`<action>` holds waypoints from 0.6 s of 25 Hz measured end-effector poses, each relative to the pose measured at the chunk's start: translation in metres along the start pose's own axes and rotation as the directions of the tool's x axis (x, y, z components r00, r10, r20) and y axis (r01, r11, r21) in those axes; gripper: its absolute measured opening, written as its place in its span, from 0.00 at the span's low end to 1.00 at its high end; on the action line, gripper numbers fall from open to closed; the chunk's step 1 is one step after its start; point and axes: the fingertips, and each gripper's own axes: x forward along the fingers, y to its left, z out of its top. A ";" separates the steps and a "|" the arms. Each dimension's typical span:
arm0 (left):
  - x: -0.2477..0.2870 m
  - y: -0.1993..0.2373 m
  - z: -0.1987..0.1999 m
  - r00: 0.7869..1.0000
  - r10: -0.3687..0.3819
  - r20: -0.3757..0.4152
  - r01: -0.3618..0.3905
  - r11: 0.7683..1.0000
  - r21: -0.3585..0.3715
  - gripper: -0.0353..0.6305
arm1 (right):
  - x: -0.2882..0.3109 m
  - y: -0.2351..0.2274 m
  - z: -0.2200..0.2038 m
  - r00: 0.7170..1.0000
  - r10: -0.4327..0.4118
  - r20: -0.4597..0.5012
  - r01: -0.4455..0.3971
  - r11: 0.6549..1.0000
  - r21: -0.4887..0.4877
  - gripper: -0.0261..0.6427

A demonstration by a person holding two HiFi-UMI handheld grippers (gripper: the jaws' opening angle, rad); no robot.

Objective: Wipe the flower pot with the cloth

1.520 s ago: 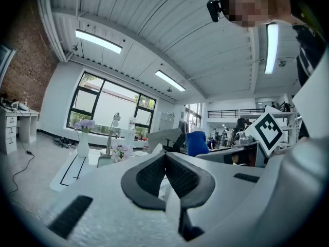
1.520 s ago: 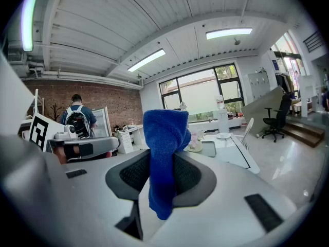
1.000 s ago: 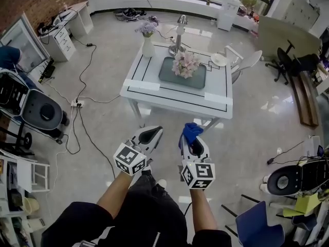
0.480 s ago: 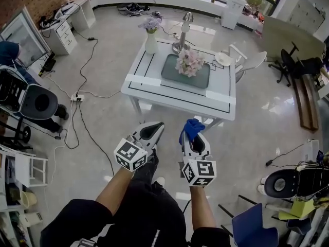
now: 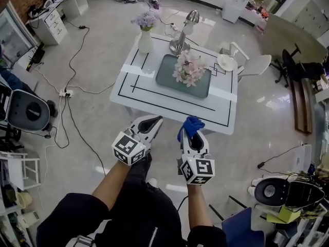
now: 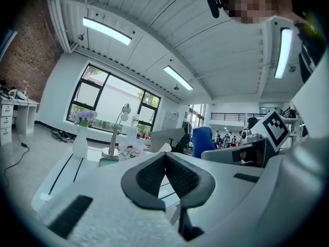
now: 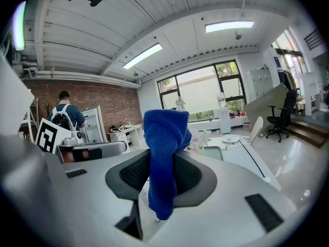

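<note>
Both claws held at the near edge of the white rectangular counter (image 5: 140, 90), cloth in R.
My R claw (image 5: 192, 136) is clamped on the bunched blue cloth (image 5: 191, 126), which sticks up past the tips; L claw (image 5: 149, 122) is pressed closed w/ nothing in it. Flower pot of pale pink blooms (image 5: 188, 69) sits mid-counter on a grey-green tray (image 5: 166, 75), well apart from both claws.

This is an open office or lab floor: a glossy pale floor (image 5: 257, 138) with cables (image 5: 71, 60) trailing to a power strip (image 5: 65, 92), and a brick wall (image 6: 25, 71). Tall windows (image 6: 110, 102), strip lights (image 6: 105, 31) overhead, a drawer unit (image 5: 54, 23), a black office chair (image 5: 300, 68), and a white table (image 5: 139, 94) mid-room.
</note>
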 end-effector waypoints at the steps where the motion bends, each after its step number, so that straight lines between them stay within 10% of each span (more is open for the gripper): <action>1: 0.010 0.012 0.000 1.000 -0.003 -0.009 0.003 1.000 0.000 0.06 | 0.014 -0.004 0.002 1.000 -0.004 -0.011 0.005 1.000 0.004 0.21; 15: 0.105 0.129 -0.007 0.994 -0.068 -0.086 0.068 0.998 -0.007 0.06 | 0.142 -0.058 0.016 0.991 -0.105 -0.078 0.110 0.992 0.065 0.21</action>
